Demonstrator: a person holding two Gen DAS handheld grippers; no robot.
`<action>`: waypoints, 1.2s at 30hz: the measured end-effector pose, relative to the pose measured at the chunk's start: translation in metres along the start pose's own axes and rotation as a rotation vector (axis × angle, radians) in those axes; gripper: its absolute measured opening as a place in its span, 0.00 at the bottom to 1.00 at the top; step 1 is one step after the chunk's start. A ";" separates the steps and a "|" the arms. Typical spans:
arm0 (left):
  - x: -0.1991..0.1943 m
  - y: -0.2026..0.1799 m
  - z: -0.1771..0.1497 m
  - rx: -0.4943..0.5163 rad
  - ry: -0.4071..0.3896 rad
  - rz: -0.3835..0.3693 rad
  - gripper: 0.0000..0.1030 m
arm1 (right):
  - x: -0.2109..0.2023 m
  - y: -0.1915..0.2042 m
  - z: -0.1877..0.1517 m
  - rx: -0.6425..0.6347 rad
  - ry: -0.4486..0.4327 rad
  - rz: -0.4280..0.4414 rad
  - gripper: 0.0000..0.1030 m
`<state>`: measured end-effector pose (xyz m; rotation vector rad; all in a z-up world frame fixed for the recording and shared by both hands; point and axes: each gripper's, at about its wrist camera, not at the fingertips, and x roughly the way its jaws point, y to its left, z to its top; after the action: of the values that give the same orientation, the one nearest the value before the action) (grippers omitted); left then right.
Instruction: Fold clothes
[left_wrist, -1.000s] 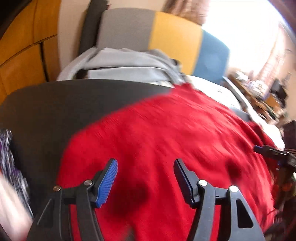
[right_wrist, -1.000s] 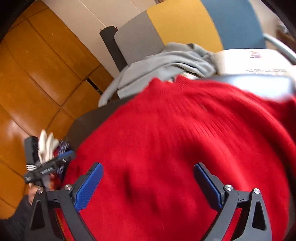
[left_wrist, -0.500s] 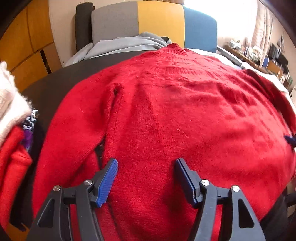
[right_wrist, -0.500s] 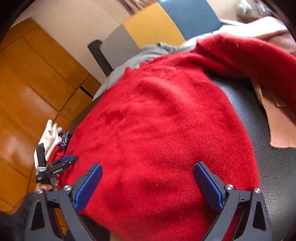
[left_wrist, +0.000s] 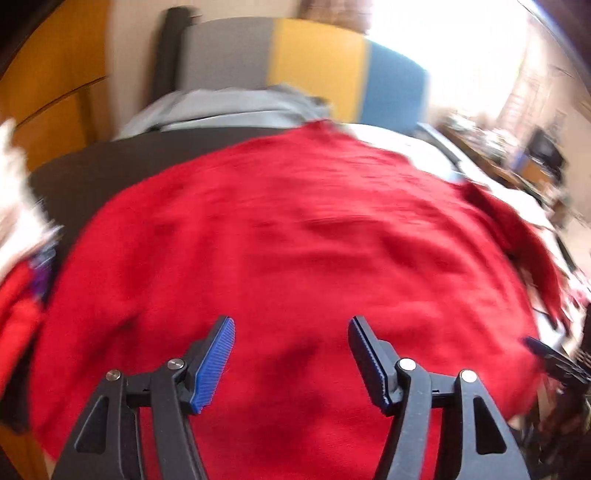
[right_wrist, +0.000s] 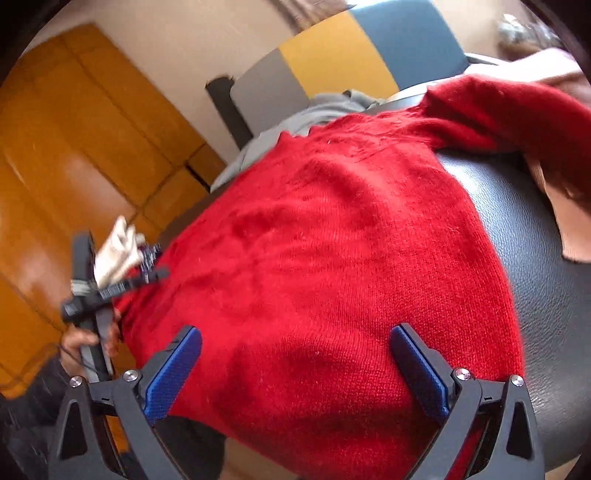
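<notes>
Sweater (right_wrist: 332, 258) spread flat; left gripper (left_wrist: 291, 354), right gripper (right_wrist: 295, 365) agape.

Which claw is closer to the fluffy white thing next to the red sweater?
Left. The left claw is right beside the white thing, at the red sweater's left edge. The right claw sits farther off, over the hem.

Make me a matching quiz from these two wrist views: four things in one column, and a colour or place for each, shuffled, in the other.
Things:
1. sweater
2. table
3. grey garment
4. tan cloth

Descriptions:
A. black, leather-like surface
B. bunched at the table's far edge, before the chair
C. red knit, spread flat
D. at the right edge, beside a red sleeve

Pairs: 1-C, 2-A, 3-B, 4-D
</notes>
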<state>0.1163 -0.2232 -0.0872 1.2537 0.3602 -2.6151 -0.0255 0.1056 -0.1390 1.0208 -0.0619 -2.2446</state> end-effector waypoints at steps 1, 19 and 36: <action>0.005 -0.018 0.003 0.052 -0.003 -0.020 0.64 | -0.005 -0.003 0.004 -0.024 -0.019 -0.055 0.87; 0.037 -0.061 -0.028 0.252 0.002 -0.045 0.69 | 0.001 -0.111 0.067 -0.229 0.153 -0.541 0.15; 0.026 -0.045 -0.013 0.126 0.082 -0.115 0.69 | -0.066 -0.257 0.218 0.426 -0.126 -0.470 0.76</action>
<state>0.0967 -0.1789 -0.1101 1.4247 0.2942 -2.7257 -0.2852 0.2969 -0.0213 1.2055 -0.4078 -2.8010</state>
